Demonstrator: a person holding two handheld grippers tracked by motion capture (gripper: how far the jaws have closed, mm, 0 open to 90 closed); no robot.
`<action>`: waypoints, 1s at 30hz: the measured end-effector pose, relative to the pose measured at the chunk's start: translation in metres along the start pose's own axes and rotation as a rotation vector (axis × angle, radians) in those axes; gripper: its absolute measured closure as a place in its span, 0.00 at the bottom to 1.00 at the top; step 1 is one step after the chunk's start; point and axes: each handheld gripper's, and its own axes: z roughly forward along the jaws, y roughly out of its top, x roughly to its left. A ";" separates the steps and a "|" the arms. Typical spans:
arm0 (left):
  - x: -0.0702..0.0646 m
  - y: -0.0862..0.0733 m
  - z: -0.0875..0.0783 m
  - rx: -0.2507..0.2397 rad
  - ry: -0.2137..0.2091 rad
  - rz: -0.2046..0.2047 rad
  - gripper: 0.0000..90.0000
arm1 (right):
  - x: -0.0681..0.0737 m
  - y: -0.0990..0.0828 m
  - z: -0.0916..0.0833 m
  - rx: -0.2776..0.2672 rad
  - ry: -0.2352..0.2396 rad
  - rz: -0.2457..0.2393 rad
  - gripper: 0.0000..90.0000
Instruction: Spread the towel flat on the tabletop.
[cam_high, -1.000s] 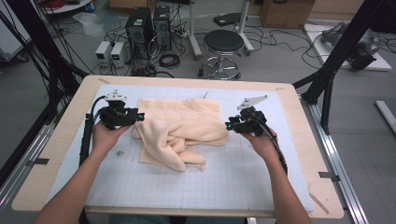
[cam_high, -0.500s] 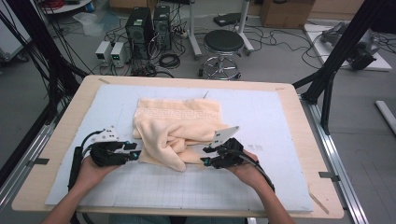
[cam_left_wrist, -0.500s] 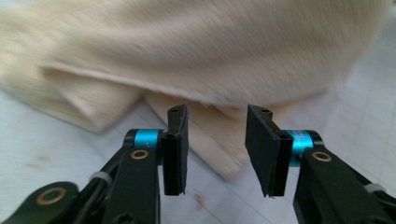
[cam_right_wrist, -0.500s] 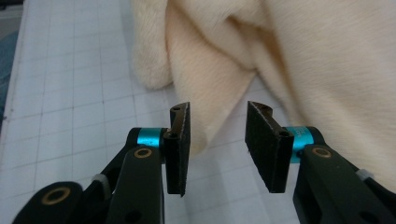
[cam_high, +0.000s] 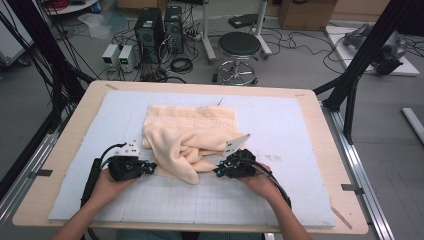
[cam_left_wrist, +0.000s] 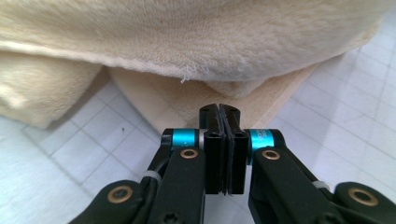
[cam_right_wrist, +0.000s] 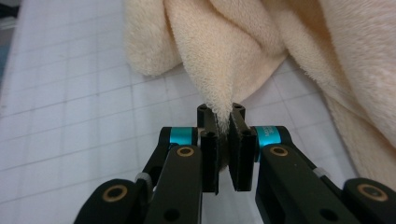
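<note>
Left gripper (cam_high: 150, 168) sat at the towel's (cam_high: 190, 137) near-left corner, low on the mat (cam_high: 300, 145), held in the left hand (cam_high: 107, 182). Its jaws had just been closing and, in the left gripper view, met flat against each other over the thin bottom layer of the towel (cam_left_wrist: 243, 42); the pads looked fully together, at most the very edge of that flat layer between them (hard to tell, the tips hid the spot). A thicker fold of towel hung just past the left gripper (cam_left_wrist: 219, 109).

The towel was a cream terry cloth, bunched and half folded, lying on the grid mat around the table's (cam_high: 65, 165) middle, its patterned band on the far side and a rolled lobe drooping toward the near edge between the two grippers.

Right gripper (cam_high: 218, 172) was at the towel's near-right edge, gripped by the right hand (cam_high: 257, 180), grey plate on top tilted up. Its jaws had also just been closing, and the right gripper view showed a ridge of the towel (cam_right_wrist: 224, 60) pinched between the tips of the right gripper (cam_right_wrist: 221, 112), cloth bulging up out of the clamp while the rest of the towel lay just beyond on the mat (cam_right_wrist: 70, 93).
</note>
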 end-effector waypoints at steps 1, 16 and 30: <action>-0.002 -0.001 -0.004 -0.007 -0.001 0.003 0.99 | 0.003 -0.001 -0.006 -0.003 0.003 0.008 0.94; -0.028 -0.018 -0.052 -0.079 0.013 -0.002 1.00 | 0.042 -0.056 -0.080 -0.008 -0.089 0.037 0.94; -0.092 0.011 -0.016 -0.076 -0.152 0.084 0.68 | 0.058 -0.041 -0.069 -0.035 -0.093 -0.087 0.70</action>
